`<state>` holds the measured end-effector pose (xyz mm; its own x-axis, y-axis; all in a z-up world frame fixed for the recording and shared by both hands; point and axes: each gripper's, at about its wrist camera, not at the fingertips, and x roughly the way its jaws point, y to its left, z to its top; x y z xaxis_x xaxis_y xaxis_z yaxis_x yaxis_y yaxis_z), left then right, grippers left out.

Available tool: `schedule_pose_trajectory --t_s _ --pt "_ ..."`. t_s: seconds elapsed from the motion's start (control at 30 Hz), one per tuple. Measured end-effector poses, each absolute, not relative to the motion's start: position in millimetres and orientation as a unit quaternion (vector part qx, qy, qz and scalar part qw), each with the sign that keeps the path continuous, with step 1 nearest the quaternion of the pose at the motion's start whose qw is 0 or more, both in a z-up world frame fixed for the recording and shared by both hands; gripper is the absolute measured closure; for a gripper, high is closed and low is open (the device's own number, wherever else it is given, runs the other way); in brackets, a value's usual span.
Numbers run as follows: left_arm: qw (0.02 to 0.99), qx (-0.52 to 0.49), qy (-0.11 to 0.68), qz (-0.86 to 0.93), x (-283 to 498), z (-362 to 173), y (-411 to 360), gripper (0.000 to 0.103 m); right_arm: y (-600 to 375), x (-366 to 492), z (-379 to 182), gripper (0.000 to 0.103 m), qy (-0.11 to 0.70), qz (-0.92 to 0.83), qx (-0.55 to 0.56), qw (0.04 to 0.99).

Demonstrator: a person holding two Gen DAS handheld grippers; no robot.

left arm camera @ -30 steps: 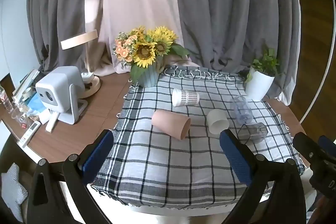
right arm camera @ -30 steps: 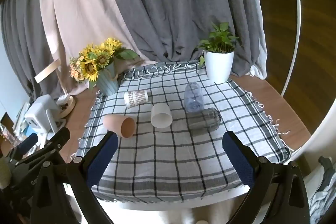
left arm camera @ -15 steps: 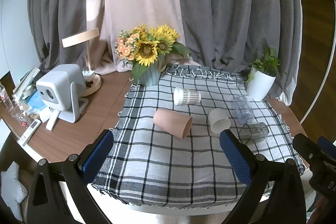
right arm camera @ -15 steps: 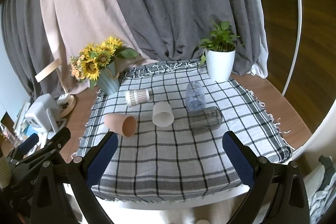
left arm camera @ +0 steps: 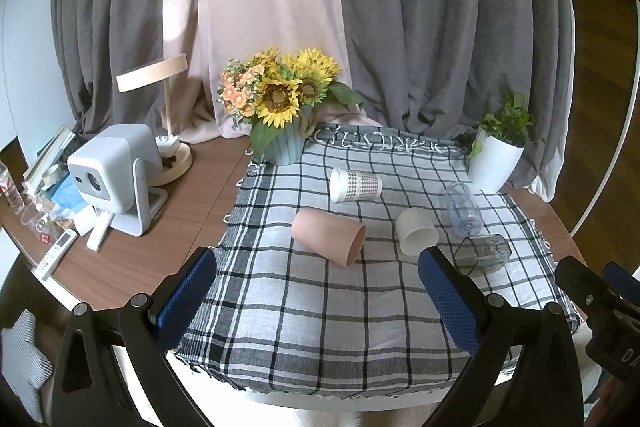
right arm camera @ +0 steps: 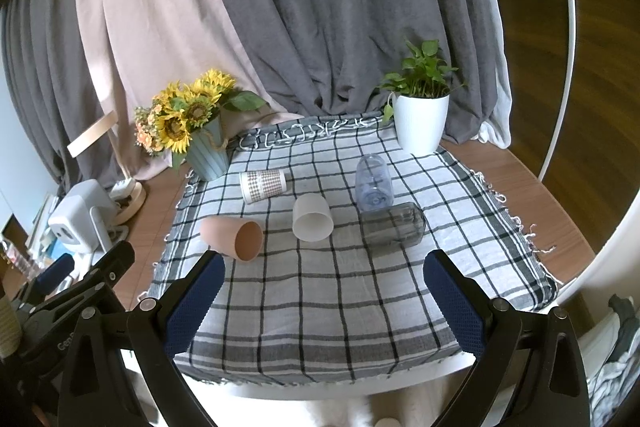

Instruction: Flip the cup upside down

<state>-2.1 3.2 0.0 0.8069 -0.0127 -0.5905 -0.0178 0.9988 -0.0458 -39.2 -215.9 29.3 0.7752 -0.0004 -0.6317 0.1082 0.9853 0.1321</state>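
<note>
Several cups lie on their sides on a checked cloth (left arm camera: pixel 304 311): a pink cup (left arm camera: pixel 328 235) (right arm camera: pixel 232 233), a white cup (left arm camera: pixel 416 231) (right arm camera: pixel 312 217), a patterned paper cup (left arm camera: pixel 355 184) (right arm camera: pixel 263 185), a clear bluish cup (left arm camera: pixel 462 203) (right arm camera: pixel 374 185) and a dark glass (left arm camera: pixel 482 254) (right arm camera: pixel 394 229). My left gripper (left arm camera: pixel 318 299) is open and empty, held above the cloth's near edge, short of the pink cup. My right gripper (right arm camera: pixel 324 297) is open and empty, short of the white cup.
A sunflower vase (left arm camera: pixel 282 143) stands at the cloth's back left, a white plant pot (left arm camera: pixel 494 165) at the back right. A white projector (left arm camera: pixel 116 175), a lamp (left arm camera: pixel 168 147) and small clutter sit on the wooden table (left arm camera: pixel 192 207) to the left.
Both views have shifted only slightly, with the cups a touch lower in the frame. Nothing on the cloth has moved and both grippers stay open.
</note>
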Motion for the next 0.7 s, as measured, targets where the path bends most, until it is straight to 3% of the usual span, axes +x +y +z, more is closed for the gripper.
schedule_pose_trajectory --t_s 0.7 --pt "0.950 -0.020 0.312 -0.004 5.1 8.2 -3.0 0.000 -217.2 -35.5 27.0 0.003 0.336 -0.029 0.082 0.938"
